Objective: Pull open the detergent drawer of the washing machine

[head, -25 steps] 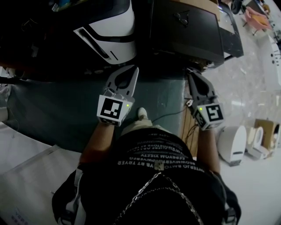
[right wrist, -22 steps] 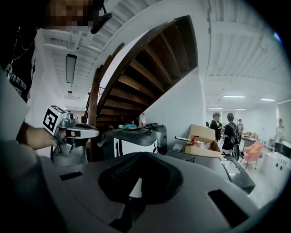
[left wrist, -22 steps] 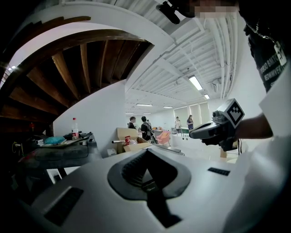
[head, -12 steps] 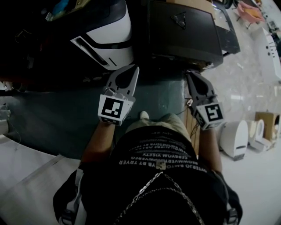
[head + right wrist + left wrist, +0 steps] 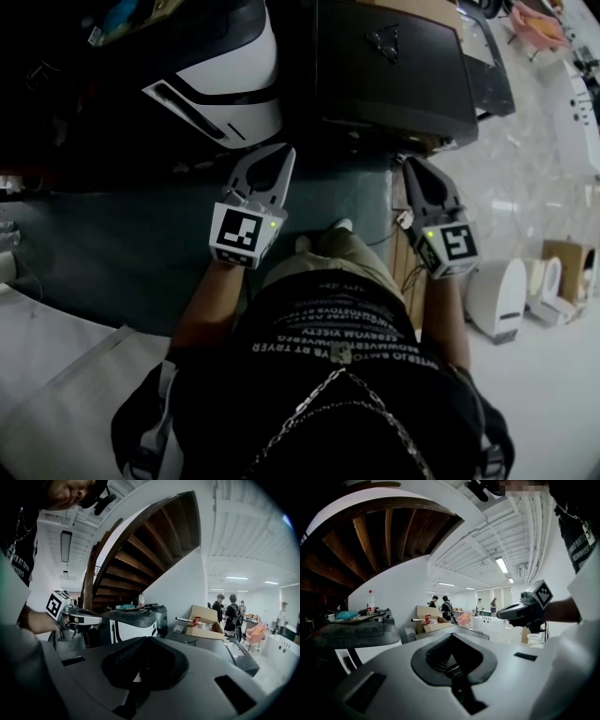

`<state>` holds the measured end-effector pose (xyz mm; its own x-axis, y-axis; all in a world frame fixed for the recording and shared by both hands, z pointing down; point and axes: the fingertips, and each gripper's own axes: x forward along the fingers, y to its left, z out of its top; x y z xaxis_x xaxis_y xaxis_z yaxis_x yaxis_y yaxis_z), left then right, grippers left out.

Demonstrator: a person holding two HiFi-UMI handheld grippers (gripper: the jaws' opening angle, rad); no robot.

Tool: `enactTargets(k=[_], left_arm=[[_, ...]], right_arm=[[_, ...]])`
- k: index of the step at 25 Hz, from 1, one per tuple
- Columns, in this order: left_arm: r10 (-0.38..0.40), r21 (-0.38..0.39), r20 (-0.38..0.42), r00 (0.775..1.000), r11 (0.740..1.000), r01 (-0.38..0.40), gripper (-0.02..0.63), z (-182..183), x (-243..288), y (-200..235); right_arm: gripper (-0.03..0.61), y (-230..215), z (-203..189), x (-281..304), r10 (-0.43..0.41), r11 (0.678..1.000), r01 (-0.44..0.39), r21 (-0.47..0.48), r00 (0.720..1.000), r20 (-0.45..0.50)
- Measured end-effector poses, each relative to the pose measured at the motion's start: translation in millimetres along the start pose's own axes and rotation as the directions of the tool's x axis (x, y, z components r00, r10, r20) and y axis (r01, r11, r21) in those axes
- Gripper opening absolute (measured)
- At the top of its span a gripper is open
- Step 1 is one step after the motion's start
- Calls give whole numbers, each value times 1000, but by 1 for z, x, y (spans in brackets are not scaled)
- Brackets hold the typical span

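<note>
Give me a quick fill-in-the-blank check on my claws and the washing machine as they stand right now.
1. The left claw and the right claw are both ____, with nothing between their jaws.
2. The white washing machine stands ahead of the ____ claw.
3. The bottle up by the machine's top has a ____ cap.
Missing words: shut; left; red.
</note>
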<state>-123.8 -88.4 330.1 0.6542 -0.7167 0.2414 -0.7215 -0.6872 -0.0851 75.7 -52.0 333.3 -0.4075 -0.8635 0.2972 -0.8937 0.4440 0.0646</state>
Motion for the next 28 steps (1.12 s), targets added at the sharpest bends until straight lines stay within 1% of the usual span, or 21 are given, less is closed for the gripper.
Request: enactTargets(k=[5, 9, 12, 15, 19, 23, 28], left_arm=[[1, -2, -26, 1000, 1000, -1, 4, 0, 27, 5], [-12, -2, -36, 999, 1000, 12, 3, 7, 51, 3], [-8, -4, -36, 999, 1000, 8, 4, 13, 71, 5], [7, -13, -51, 999, 1000, -8, 3, 14, 87, 10], [28, -18, -60, 998, 999, -29, 4, 20, 108, 10], [37, -42, -70, 997, 998, -40, 3, 21, 129, 8], [70, -64, -67, 995, 995, -74, 3, 17, 152, 6]], right_arm=[[3, -22, -1, 19, 10, 1000, -10, 19, 1000, 2], [3, -37, 5, 31, 33, 997, -33, 66, 999, 8], [3, -58, 5, 38, 38, 997, -38, 62, 999, 7], [3, -77, 6, 47, 39, 998, -39, 55, 999, 7], [3, -99, 8, 53, 59, 996, -60, 64, 998, 17], [3, -127, 7, 60, 67, 995, -68, 70, 998, 13], [3, -152, -8, 71, 98, 993, -98, 72, 995, -9]])
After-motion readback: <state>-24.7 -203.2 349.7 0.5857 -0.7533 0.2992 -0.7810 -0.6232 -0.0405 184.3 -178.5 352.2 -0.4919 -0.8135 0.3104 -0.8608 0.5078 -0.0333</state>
